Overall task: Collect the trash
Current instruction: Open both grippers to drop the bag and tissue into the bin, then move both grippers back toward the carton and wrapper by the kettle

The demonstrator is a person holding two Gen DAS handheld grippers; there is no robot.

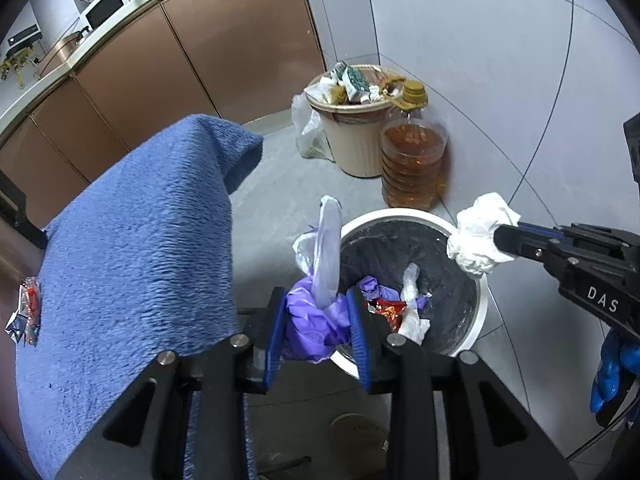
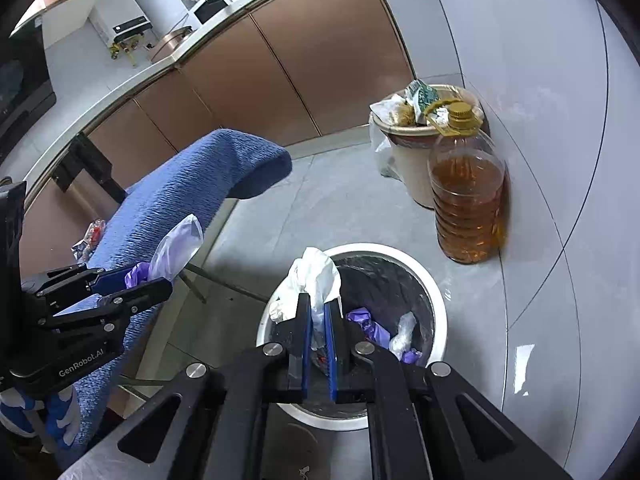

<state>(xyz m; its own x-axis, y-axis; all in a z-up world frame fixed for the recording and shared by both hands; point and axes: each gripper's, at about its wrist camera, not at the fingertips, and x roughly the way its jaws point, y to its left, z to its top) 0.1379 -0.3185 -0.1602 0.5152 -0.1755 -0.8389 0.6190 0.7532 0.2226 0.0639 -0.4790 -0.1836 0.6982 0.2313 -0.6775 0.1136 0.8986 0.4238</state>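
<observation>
The left gripper [image 1: 318, 316] is squeezed tight on a scrunched purple plastic glove w/ a pale see-through bag [image 1: 320, 304] sticking up out of it, and the right gripper [image 2: 319, 322] is squeezed tight on a crumpled white paper tissue [image 2: 316, 276]. Both bits of trash hang up in the air by the round white bin w/ a black liner [image 1: 478, 308], which sits on the grey floor just under them. The big thing for the next move: the tissue is right at the bin's edge, and in the right wrist view it hangs over the near-left rim, so I think it may need a small push toward the middle before letting go. The glove bundle is at the bin's left rim, partly outside it, so the left side looks to need a bigger move to the right. So the right hand seems nearer to a clean drop. Inside the bin there is already a red wrapper [image 1: 390, 312], more purple stuff & white plastic. A blue fuzzy towel [image 1: 140, 240] hangs to the left, and a small crinkly red-and-silver snack wrapper [image 1: 26, 312] sits past it, maybe still to be picked up
</observation>
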